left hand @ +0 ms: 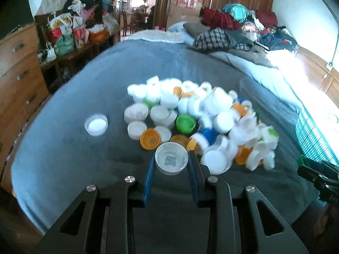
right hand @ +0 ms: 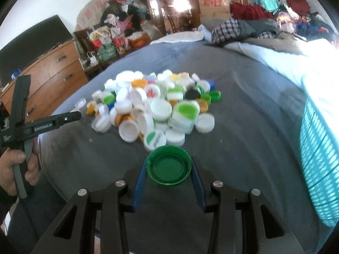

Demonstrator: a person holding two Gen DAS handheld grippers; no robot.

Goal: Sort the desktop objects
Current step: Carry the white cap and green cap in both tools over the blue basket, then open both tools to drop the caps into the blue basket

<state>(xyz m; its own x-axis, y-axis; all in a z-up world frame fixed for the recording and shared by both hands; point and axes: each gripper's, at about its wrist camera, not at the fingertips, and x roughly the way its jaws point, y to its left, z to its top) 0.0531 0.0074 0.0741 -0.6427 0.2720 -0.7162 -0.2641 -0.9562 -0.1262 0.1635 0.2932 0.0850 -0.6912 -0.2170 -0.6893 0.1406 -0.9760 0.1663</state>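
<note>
A heap of bottle caps (left hand: pixel 203 118), mostly white with some orange, green and blue, lies on a grey blanket (left hand: pixel 84 165); the heap also shows in the right wrist view (right hand: pixel 156 108). My left gripper (left hand: pixel 171 160) is shut on a white cap (left hand: pixel 171 158) with a QR code inside, at the heap's near edge. One white cap (left hand: pixel 96 124) lies alone to the left. My right gripper (right hand: pixel 169 165) is shut on a dark green cap (right hand: pixel 169 165), open side up, just in front of the heap.
A turquoise slatted basket (right hand: pixel 320 156) stands at the right, and shows in the left wrist view (left hand: pixel 313 135). Clothes (left hand: pixel 233 31) are piled at the bed's far end. A wooden dresser (right hand: pixel 53 69) stands to the left. The left gripper body (right hand: pixel 31 124) shows in the right view.
</note>
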